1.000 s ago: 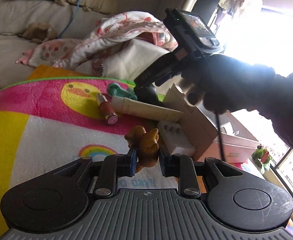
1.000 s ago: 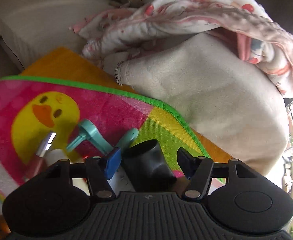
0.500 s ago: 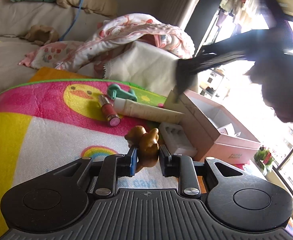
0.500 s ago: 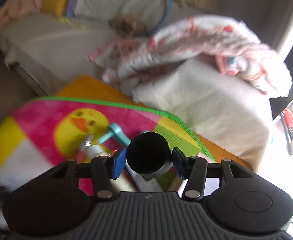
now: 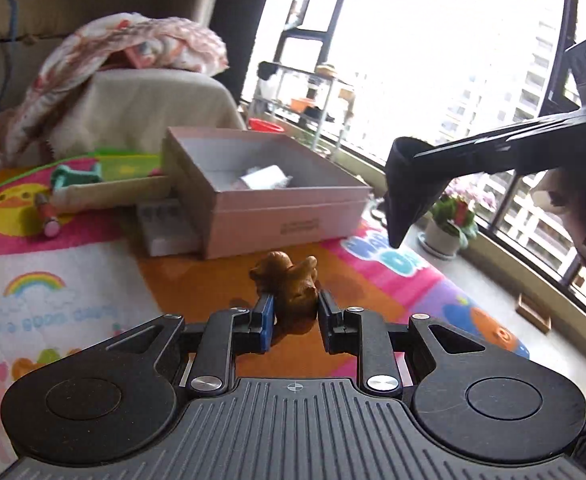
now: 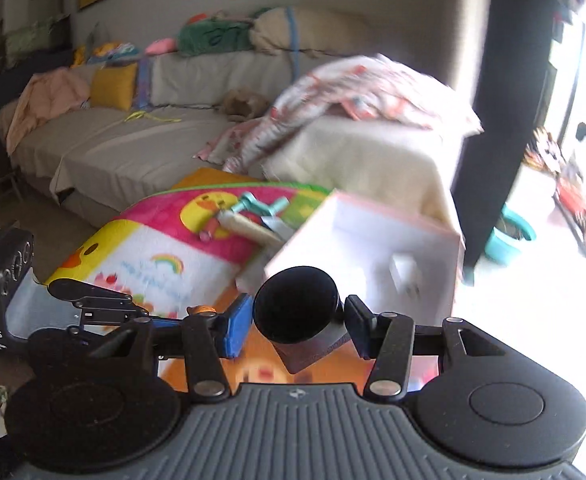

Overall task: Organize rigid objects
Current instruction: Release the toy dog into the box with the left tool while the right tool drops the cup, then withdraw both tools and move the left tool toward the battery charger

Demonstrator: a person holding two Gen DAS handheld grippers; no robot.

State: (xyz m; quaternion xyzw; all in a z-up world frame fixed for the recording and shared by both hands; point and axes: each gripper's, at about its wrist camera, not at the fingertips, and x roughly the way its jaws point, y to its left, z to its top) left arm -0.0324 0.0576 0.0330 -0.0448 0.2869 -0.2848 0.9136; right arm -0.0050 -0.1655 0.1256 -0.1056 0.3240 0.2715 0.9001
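Your left gripper point(image 5: 293, 322) is clamped on a brown figurine point(image 5: 289, 284), held above the bare orange tabletop point(image 5: 197, 288). Your right gripper point(image 6: 299, 326) grips a black funnel point(image 6: 297, 308), wide end toward the camera, just short of the pink box point(image 5: 277, 216). The box stands open with a small white item point(image 5: 265, 178) inside. Beside it on the mat point(image 5: 53, 288) lie a tube point(image 5: 113, 192), lipstick point(image 5: 47, 216) and teal tool point(image 5: 77, 174).
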